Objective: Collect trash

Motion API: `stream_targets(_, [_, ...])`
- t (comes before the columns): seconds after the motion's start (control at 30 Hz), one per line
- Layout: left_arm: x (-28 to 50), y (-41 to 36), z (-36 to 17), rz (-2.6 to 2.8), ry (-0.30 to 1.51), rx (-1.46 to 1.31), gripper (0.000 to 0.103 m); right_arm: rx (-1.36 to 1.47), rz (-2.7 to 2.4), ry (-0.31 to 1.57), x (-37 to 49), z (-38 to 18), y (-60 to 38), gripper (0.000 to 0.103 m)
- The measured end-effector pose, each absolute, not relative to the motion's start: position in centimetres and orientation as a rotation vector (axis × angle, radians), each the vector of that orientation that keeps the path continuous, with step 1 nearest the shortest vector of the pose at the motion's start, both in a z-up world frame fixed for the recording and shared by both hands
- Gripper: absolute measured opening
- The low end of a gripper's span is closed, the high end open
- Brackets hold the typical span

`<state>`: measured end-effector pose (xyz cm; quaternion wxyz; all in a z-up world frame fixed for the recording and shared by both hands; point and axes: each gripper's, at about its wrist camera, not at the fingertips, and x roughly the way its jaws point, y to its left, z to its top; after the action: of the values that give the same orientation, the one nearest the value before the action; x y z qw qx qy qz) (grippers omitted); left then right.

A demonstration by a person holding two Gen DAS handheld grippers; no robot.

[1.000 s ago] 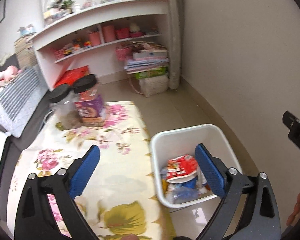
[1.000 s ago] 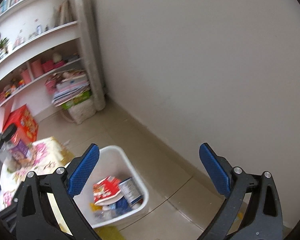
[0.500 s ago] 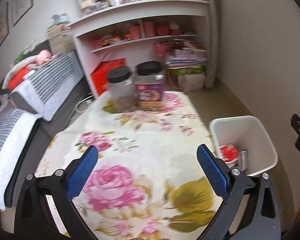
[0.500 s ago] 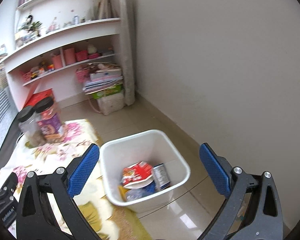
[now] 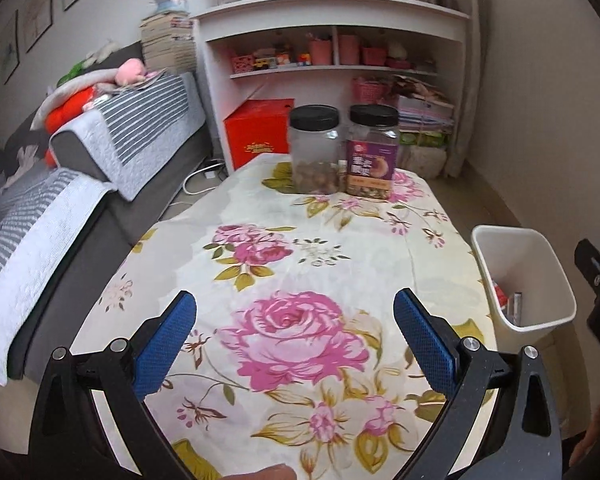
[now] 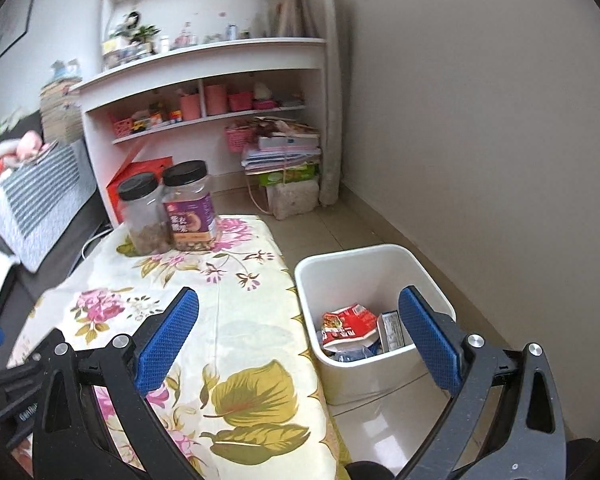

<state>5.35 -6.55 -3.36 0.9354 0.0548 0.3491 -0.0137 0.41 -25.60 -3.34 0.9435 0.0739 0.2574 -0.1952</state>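
**Both grippers empty above the floral table, trash in the bin**

The left gripper (image 5: 296,340) was held over the floral tablecloth (image 5: 300,264) with its blue pads wide apart and nothing between them. The right gripper (image 6: 300,332) was also spread wide and empty, above the table edge and the white trash bin (image 6: 364,264). The bin stood on the tiled floor just beside the table, near the wall. Inside it lay a red snack wrapper (image 6: 348,324), a small carton (image 6: 392,330) and some bluish packaging. At the far end of the table two black-lidded jars (image 5: 344,148) stood upright, side by side. Behind them was a white shelf unit (image 5: 332,40), and a sofa (image 5: 72,184) at the left.
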Motion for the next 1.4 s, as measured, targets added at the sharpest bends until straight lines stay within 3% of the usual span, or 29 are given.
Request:
stream_targets(0.57, [5.8, -3.5, -3.9, 0.033, 0.729, 0.055, 0.096, 0.113, -0.328, 0.553, 1.9, -4.8, -22.2, 0.096])
stream_targets(1.4, [6.5, -5.1, -4.3, 0.019, 0.743, 0.051, 0.096, 0.124, -0.286, 0.573, 2.0, -5.5, -23.2, 0.096])
